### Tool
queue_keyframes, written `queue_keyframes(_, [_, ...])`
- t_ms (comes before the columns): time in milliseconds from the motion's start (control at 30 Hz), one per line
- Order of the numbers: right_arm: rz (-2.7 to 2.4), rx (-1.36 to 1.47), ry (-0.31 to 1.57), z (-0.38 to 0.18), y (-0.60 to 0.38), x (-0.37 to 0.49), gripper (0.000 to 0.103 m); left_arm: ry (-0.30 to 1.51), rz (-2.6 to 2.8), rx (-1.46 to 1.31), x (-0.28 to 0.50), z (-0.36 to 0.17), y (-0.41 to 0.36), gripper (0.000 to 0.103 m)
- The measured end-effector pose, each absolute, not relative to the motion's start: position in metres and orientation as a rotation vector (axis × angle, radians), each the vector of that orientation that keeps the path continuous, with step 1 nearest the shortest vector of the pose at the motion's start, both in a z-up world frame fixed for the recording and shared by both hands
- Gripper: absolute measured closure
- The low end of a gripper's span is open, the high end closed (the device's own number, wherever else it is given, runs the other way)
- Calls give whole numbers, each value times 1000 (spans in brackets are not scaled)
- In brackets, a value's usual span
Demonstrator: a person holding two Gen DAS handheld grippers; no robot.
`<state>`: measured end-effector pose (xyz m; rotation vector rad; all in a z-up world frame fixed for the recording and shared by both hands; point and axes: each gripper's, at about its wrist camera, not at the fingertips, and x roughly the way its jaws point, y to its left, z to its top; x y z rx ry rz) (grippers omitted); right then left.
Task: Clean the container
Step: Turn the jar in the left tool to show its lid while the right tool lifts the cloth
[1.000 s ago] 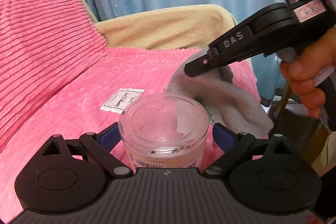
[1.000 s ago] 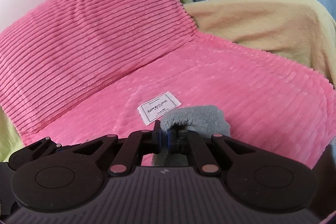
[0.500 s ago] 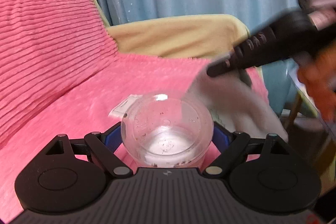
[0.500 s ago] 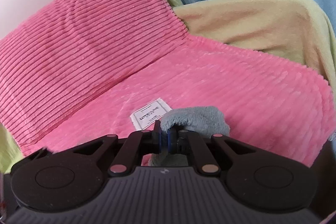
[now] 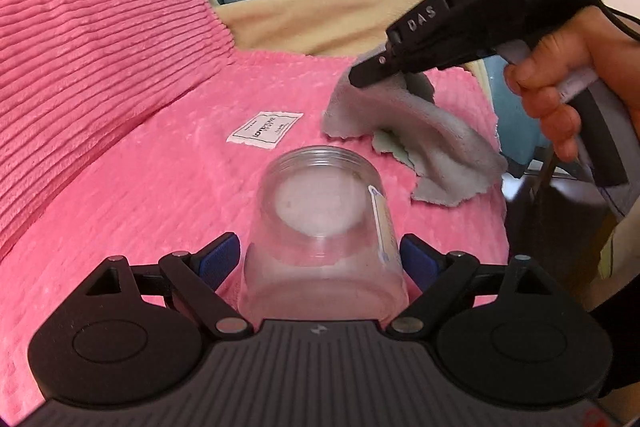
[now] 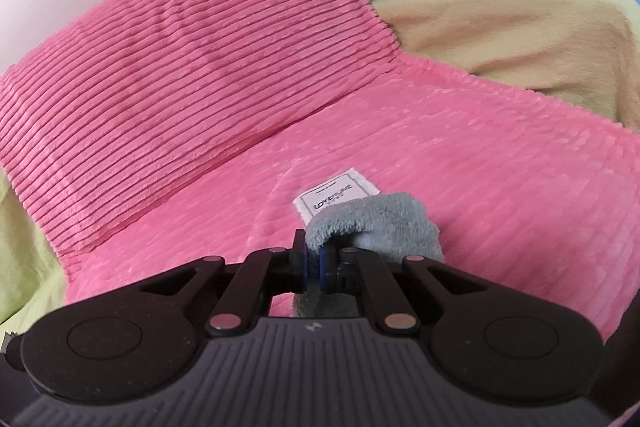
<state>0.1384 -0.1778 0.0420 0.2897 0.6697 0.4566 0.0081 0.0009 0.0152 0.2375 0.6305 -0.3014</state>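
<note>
Clear round plastic container [image 5: 322, 227] is gripped at its base between the blue pads of the left claw [image 5: 320, 261], tilted so its open mouth faces away, above the pink ribbed plush blanket [image 5: 160, 155]. A label strip is seen on its right wall; print illegible. Grey fleecy cloth [image 5: 420, 131] is pinched in the closed right claw [image 6: 314, 263], draped beyond the container and possibly resting on the blanket. A white sewn tag [image 5: 265, 129] lies nearby.
</note>
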Motion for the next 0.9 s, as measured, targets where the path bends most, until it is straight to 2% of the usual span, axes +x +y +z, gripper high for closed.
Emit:
queue_keyframes(433, [489,284,675,37,-175,139,99,704,-272,278,53,1,-18,17])
queue_keyframes(567, [499,282,677,35,-175,139,99,643,-250,254,57,2,-16,17])
queue_keyframes(733, [511,280,679,33,-174,140,99,510,-294,91,58,9,-3,17])
queue_keyframes(900, [524,278,682,31,-173,140,99,501,-309,103,49,8,1,17])
